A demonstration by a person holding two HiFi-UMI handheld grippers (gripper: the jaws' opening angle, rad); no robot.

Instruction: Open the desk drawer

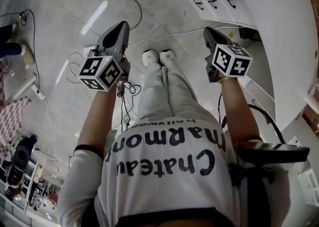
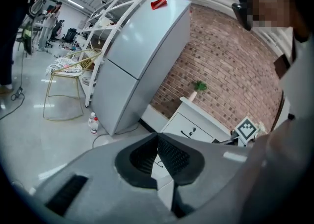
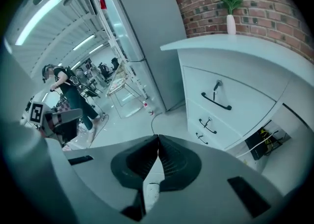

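Your left gripper has its jaws pressed together on nothing, and so does your right gripper. Both hang over the grey floor, well apart from the white curved-top desk. Its three white drawers stack one above another, all pushed in flush, so you cannot see their contents. Each front faces out into the room, its long axis level across the unit, with a black bar handle lying along that line. Beside the stack, an open recess holds a black box and loose cables. A white vase with a green plant stands on the desktop.
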